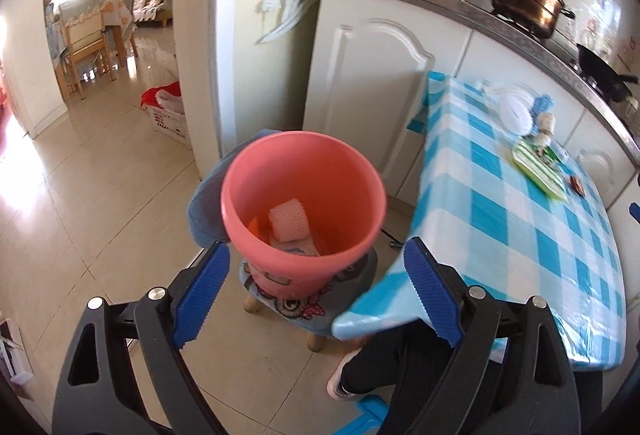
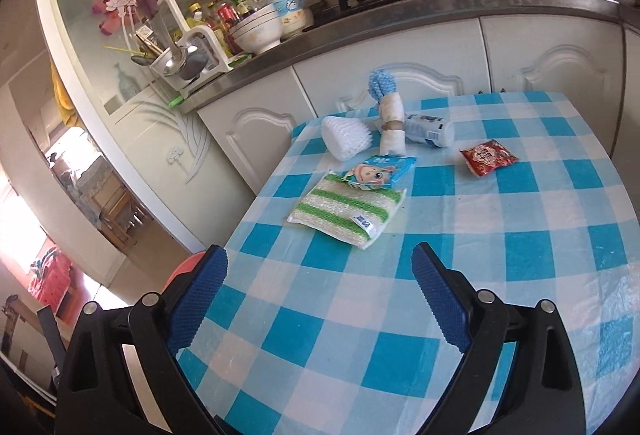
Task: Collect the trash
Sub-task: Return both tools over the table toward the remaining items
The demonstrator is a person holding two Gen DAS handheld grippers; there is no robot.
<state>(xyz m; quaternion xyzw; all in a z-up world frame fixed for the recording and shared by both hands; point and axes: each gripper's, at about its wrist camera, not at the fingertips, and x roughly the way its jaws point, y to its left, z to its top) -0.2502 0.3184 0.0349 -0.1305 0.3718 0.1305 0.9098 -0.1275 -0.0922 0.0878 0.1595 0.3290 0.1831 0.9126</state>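
Nearest to us, our left tongs (image 1: 316,275) hang spread wide and empty over the pink bucket (image 1: 304,195), which stands on a small stool (image 1: 312,307) just beside the edge of the counter (image 1: 520,235). Inside the bucket we see a white foam net sleeve (image 1: 289,219) lying on some orange and pale scraps.

Our right tongs (image 2: 320,275) are likewise spread apart, holding nothing, above the near part of the blue-and-white checked counter (image 2: 360,335).

Further along the counter lies a green-striped scouring pad (image 2: 344,211), flat, with a torn cartoon-printed wrapper (image 2: 378,173) overlapping its far edge. To the right, well apart from these, sits a crumpled red sachet (image 2: 488,157).

Beyond the pad, a white foam net (image 2: 345,138) lies on its side near the counter's far left corner. Just beside it stand what seem to be rolled white paper pieces (image 2: 391,127), a blue mesh scrap (image 2: 378,85) behind them, though we cannot tell clearly. A small white bottle (image 2: 430,129) lies on its side next to them.
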